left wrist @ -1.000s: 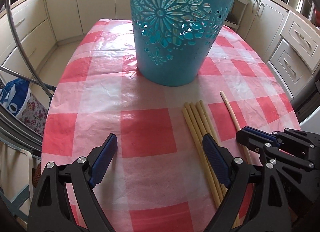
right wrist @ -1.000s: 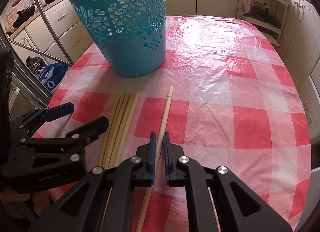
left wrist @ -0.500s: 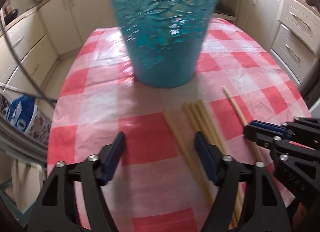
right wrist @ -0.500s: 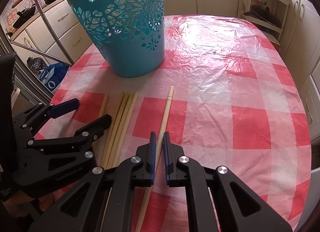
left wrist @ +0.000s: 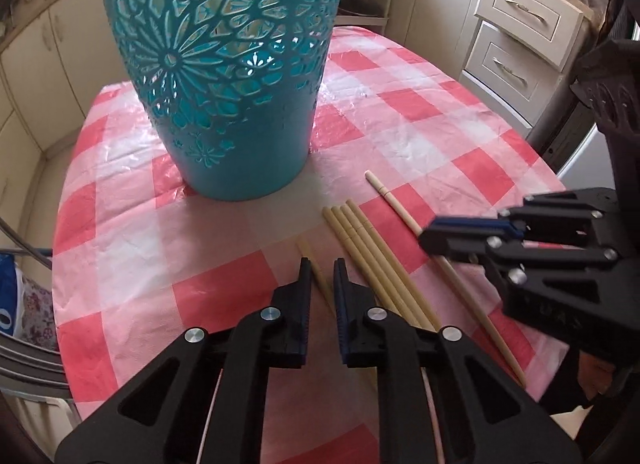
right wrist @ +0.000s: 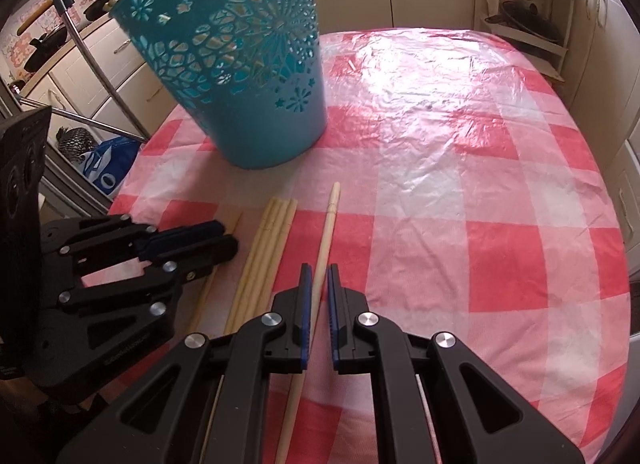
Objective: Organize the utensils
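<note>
We are closing the left gripper (left wrist: 320, 284) on one chopstick (left wrist: 310, 260), the right gripper (right wrist: 317, 292) is clamping another chopstick (right wrist: 326, 236), both awaiting lifting to the basket (left wrist: 224, 75) ahead.

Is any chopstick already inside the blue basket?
No: through the basket's cut-outs nothing shows inside, and the chopsticks lie on the tablecloth.

Kitchen was pretty cramped – cream cabinets (left wrist: 36, 59) ran behind the table, and a drawer unit (left wrist: 516, 39) with metal handles stood off to the side. The table wore a red-and-white checked cloth (right wrist: 460, 183) under clear plastic, which caught a bright glare. An open white shelf rack (right wrist: 524, 27) held dark pans in the corner.
</note>
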The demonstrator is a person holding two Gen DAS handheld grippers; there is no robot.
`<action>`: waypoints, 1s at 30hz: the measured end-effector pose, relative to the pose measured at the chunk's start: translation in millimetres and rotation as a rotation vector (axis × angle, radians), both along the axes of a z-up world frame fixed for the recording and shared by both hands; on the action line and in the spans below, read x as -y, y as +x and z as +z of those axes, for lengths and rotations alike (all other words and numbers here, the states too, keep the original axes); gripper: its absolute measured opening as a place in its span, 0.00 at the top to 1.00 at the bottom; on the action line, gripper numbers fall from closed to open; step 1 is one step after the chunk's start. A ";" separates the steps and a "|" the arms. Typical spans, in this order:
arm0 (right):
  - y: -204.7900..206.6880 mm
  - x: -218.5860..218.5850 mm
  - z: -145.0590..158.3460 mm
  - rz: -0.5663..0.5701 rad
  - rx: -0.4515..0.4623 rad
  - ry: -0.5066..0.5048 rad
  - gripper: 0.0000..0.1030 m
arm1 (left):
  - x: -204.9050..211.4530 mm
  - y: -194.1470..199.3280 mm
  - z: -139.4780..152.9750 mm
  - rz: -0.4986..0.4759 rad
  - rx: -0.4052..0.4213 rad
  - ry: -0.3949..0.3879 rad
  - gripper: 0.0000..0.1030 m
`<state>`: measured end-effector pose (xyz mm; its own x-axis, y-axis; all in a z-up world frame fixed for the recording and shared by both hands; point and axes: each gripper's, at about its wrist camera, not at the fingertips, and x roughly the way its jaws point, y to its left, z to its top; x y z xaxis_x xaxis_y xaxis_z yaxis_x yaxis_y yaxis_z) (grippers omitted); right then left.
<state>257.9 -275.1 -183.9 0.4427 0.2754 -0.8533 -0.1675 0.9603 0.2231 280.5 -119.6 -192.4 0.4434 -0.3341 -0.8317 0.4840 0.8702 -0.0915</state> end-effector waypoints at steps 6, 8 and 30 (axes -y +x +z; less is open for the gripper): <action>9.1 -1.6 -2.4 -0.007 0.013 -0.023 0.87 | -0.9 -1.8 -0.8 0.029 -0.009 0.030 0.89; 10.1 -3.2 -2.4 -0.003 0.014 -0.034 0.87 | -0.6 -5.8 -0.2 0.043 -0.001 0.068 0.88; 11.1 -2.1 -4.0 -0.003 -0.012 0.016 0.93 | -53.8 4.1 197.0 0.153 0.440 -0.253 0.96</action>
